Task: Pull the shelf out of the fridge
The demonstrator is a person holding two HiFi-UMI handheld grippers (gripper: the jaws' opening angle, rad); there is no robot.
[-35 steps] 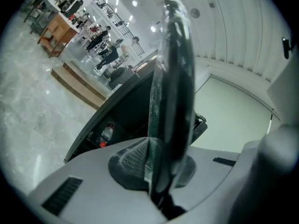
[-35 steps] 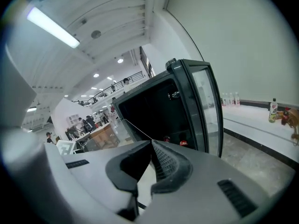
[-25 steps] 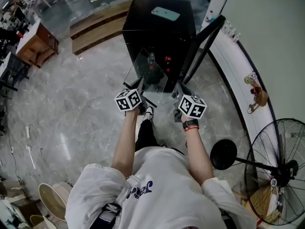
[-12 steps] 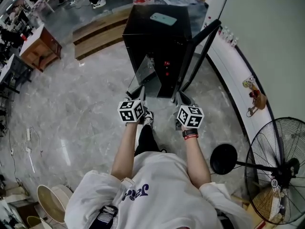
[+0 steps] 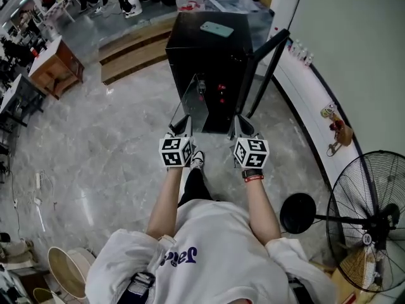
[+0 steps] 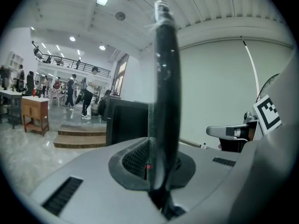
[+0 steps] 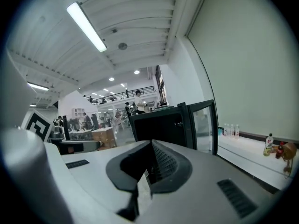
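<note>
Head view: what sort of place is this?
Probably a large workshop or lab hall, not a home: a wide polished stone floor, work desks at the far edge, a lone black fridge and a pedestal fan.

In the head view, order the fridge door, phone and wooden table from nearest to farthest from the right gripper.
1. Fridge door, open, just ahead, right.
2. Phone, on the fridge top.
3. Wooden table, far left.

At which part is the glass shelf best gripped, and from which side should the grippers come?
Its near edge, toward each corner, coming from the open front of the fridge. The glass shelf is a thin flat pane, so the edge fits between jaws; the left gripper and right gripper grip it this way.
</note>
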